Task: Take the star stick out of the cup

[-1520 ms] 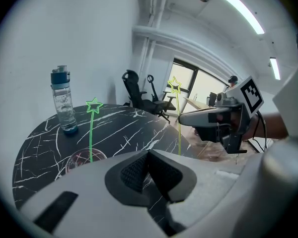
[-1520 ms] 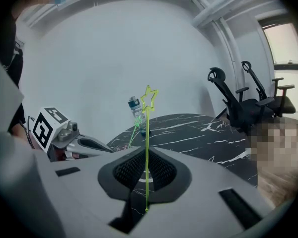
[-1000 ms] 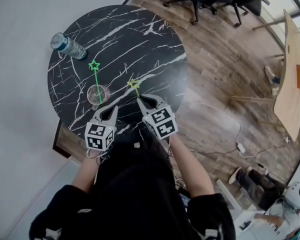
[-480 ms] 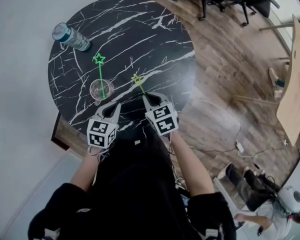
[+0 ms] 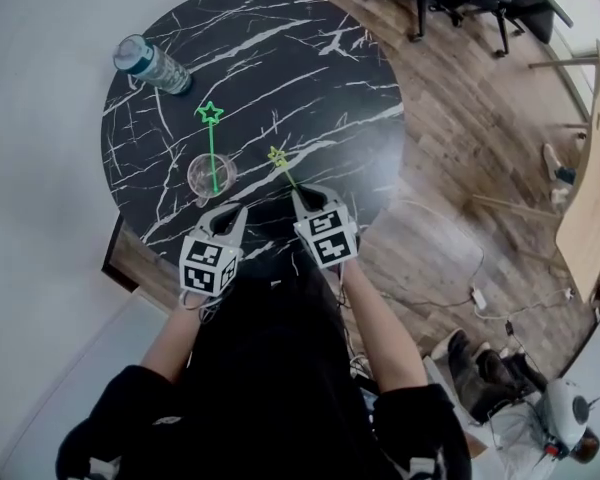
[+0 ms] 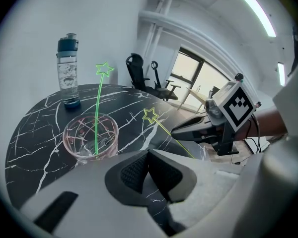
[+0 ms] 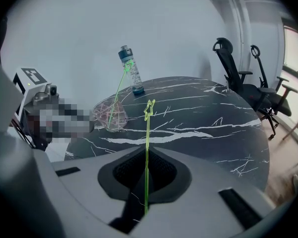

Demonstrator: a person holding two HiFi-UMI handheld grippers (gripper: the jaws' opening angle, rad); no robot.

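Marble table point(image 5: 310, 58), round, black with white veins, carries a clear bottle point(image 5: 152, 65) and a glass cup point(image 5: 197, 178) holding a thin green stick point(image 5: 213, 148). Beside the cup, our right gripper point(image 5: 297, 195) pinches a yellow stick point(image 5: 285, 172). Our left gripper point(image 5: 229, 213) is clenched on nothing.

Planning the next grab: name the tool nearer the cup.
Left. The left tool sits just short of the cup; the right tool is farther right, gripping a star stick.

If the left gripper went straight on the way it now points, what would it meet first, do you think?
Probably the yellow star stick held by the right gripper; the cup sits just left of that line, though depth is unclear.
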